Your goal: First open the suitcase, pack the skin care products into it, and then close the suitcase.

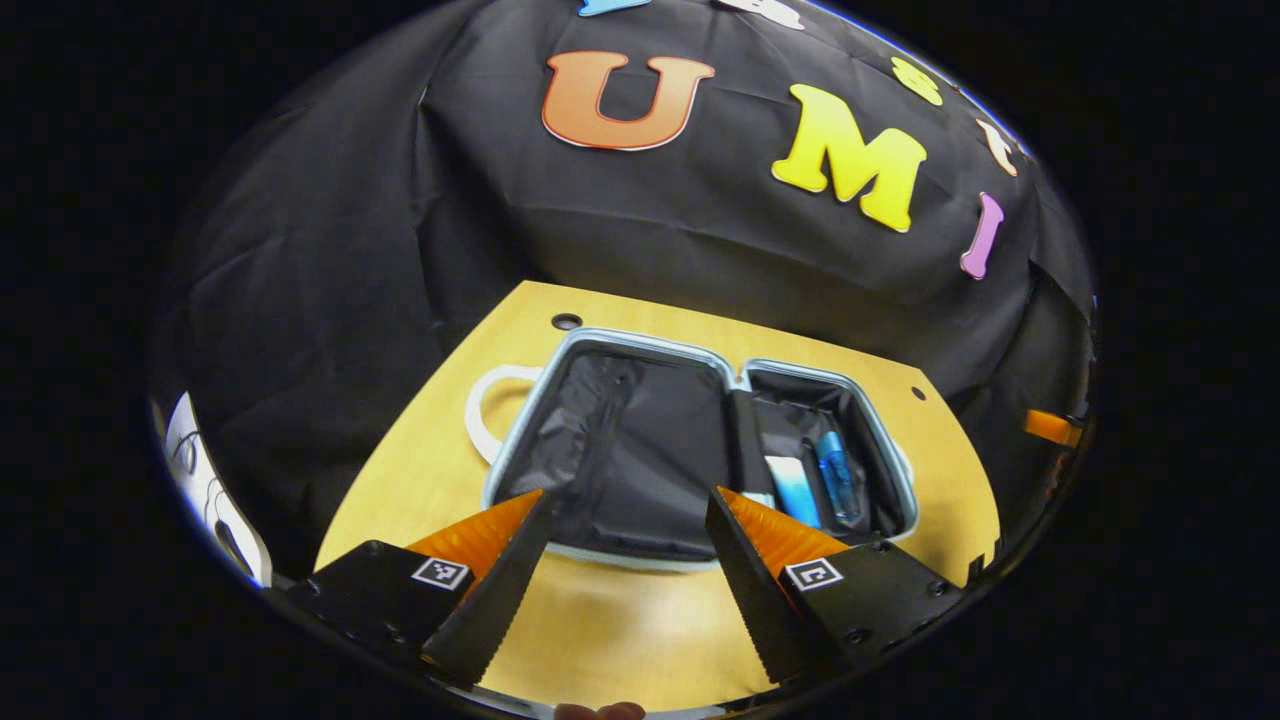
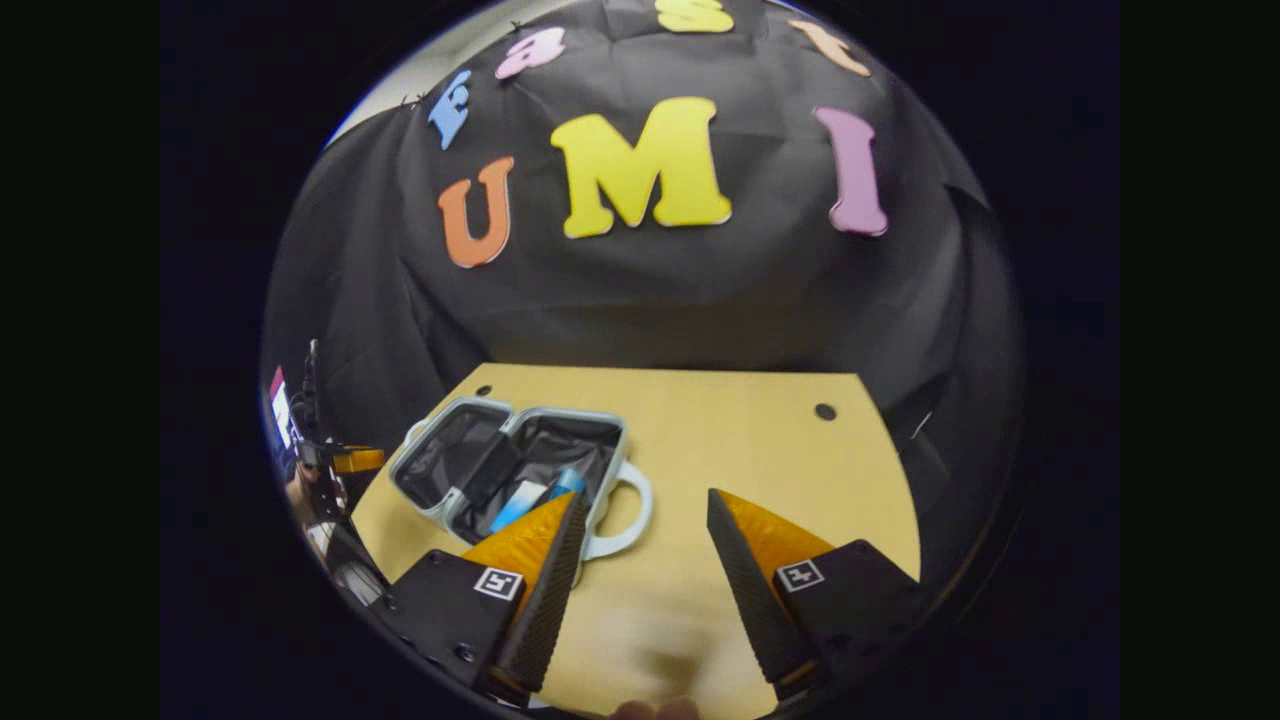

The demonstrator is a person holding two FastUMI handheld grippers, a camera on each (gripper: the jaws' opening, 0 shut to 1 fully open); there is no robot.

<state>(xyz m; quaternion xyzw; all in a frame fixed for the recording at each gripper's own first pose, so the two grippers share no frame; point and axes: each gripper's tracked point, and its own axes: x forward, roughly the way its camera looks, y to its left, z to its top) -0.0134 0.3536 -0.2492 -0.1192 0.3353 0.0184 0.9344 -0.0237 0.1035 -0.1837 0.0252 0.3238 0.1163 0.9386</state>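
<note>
The suitcase (image 1: 690,450) lay fully open and flat on the wooden surface (image 1: 600,620), both halves facing up, so that packing could be done from above. Its long axis ran from about 9 to 3 o'clock in the left gripper view, with one white handle (image 1: 485,410) at 9 o'clock. Two skin care products (image 1: 815,485), a white-and-blue tube and a blue bottle, lay side by side in the 3 o'clock half, each pointing roughly 12 to 6. The other half looked empty.

The left gripper (image 1: 625,510) hung above the near rim with its fingers spread wide, holding nothing. The right gripper (image 2: 645,510) was likewise spread and empty, with the case at its 10 o'clock. With the products inside, closing the lid seemed the remaining step.
</note>
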